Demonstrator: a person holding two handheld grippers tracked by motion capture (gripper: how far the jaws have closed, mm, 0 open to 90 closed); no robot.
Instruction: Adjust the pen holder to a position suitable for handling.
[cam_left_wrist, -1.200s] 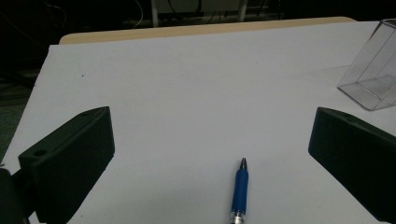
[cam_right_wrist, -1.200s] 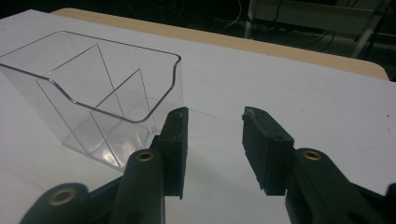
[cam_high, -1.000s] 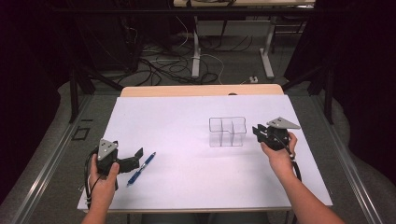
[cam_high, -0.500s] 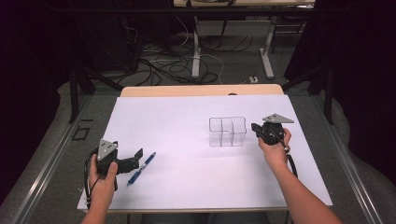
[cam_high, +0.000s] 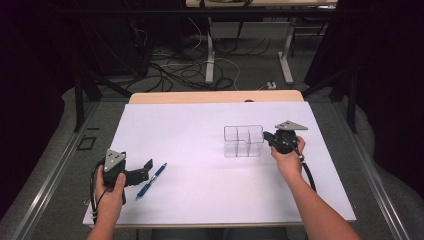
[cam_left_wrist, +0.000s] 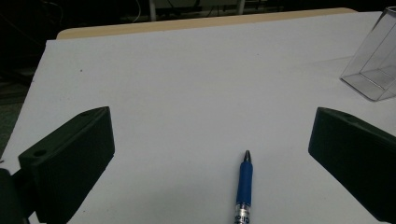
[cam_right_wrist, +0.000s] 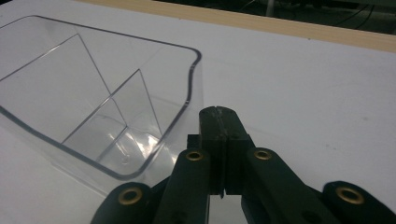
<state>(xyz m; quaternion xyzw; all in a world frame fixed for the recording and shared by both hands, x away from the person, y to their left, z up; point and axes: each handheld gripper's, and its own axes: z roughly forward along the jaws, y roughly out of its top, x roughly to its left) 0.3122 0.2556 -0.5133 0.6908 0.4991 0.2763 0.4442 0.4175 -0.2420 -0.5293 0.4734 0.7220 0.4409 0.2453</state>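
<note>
A clear plastic organizer (cam_high: 243, 141) with divided compartments stands right of the table's middle and looks empty. My right gripper (cam_high: 267, 136) sits just off its right wall, jaws shut with nothing between them; in the right gripper view the closed tips (cam_right_wrist: 218, 114) lie beside the organizer's rim (cam_right_wrist: 190, 79). A blue pen (cam_high: 151, 180) lies on the white sheet at the front left. My left gripper (cam_high: 145, 170) rests beside it, open. In the left gripper view the pen (cam_left_wrist: 244, 186) points away between the wide jaws of the left gripper (cam_left_wrist: 210, 126), untouched. The organizer's corner (cam_left_wrist: 373, 70) shows far right.
A white sheet (cam_high: 200, 125) covers the table, with a wooden strip (cam_high: 215, 96) bare along the far edge. Dark floor with cables and table legs lies beyond. A metal rail (cam_high: 45, 185) runs along the table's left side.
My right gripper has shifted left and slightly away from me, up to the organizer's right wall. The left gripper and the pen have stayed put.
</note>
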